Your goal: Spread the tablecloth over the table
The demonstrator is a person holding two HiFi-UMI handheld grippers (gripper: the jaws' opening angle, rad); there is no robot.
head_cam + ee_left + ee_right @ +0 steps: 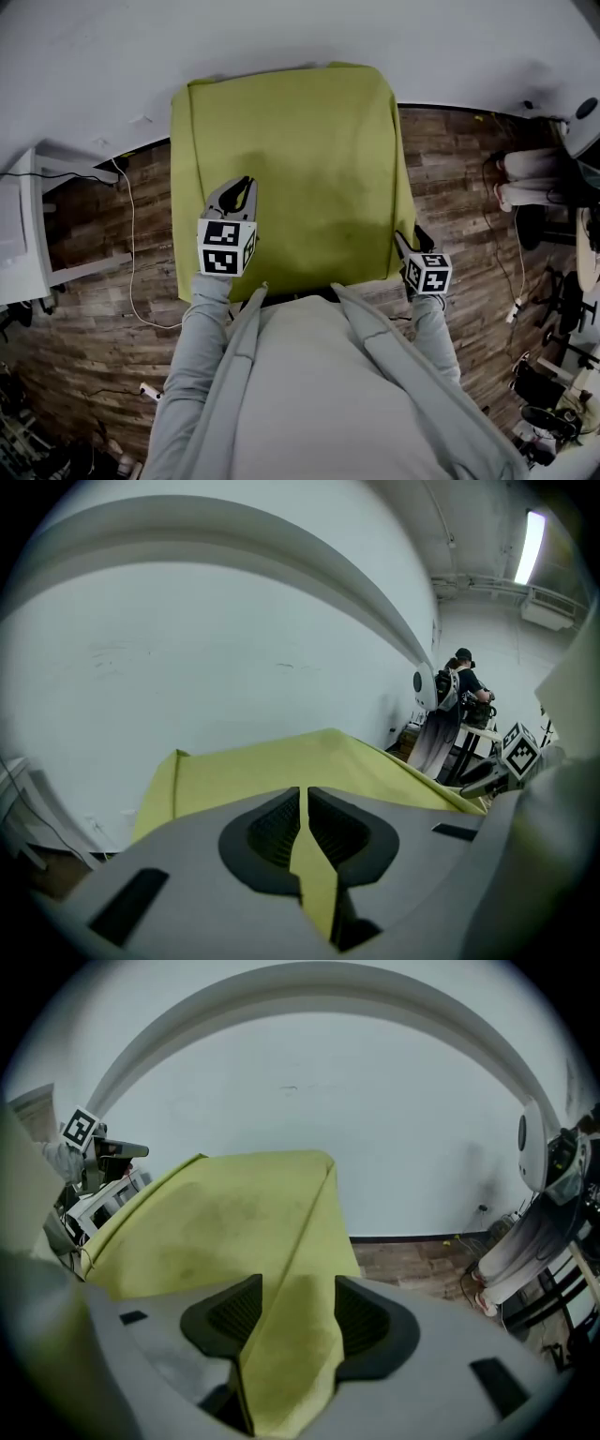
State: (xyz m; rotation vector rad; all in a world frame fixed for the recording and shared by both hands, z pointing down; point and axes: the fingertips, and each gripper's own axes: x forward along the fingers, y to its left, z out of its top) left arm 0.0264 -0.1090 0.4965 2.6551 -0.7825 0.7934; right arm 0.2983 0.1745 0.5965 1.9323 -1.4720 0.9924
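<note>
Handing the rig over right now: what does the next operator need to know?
Left hand-held gripper: shut on the tablecloth, near its left side.
Right hand-held gripper: shut on a fold at the near right corner.
Tablecloth: laid out away from the person, far edge by the wall, draping over both sides.
Done: cloth spread.
Left: probably settle the near edge, then let go.

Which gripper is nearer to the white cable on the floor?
Left. The left gripper is over the left part of the tablecloth, toward the cable; the right gripper holds its opposite edge, farther away.
</note>
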